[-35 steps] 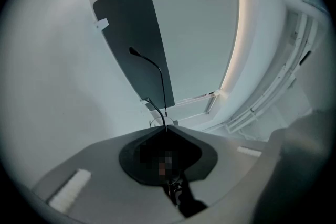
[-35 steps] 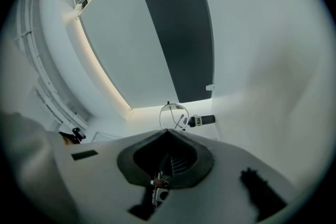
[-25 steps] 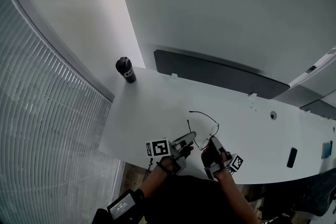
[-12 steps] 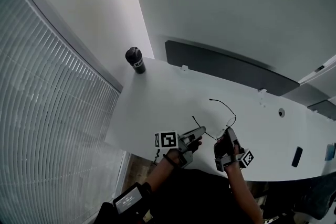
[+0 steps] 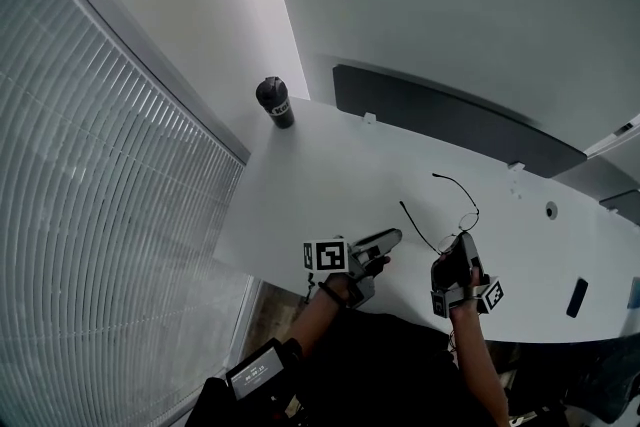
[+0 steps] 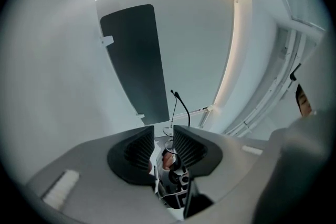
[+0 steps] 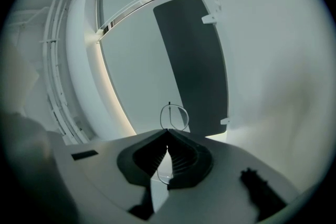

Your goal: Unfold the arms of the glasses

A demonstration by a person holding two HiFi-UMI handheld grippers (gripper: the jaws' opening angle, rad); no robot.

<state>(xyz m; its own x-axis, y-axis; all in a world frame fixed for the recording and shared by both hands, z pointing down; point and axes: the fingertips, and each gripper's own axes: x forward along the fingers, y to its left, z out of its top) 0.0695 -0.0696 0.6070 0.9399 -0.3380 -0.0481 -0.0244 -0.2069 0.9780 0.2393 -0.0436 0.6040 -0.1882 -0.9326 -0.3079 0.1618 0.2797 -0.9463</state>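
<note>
While left gripper point(image 6: 164, 129) jaws had just been opening, empty, right gripper point(image 7: 167, 135) jaws clamped glasses point(image 7: 175, 116) rim; both arms point(image 5: 418, 227) judged unfolded.

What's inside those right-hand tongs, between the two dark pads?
The thin wire glasses: the right tongs are shut on the frame. One lens rim sticks out past the tips. Where exactly the pads pinch the wire is covered by them.

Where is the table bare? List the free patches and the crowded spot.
Free: the wide stretch between the bottle and the glasses, and the strip from the glasses to the black device. Crowded: the near edge around the glasses.
</note>
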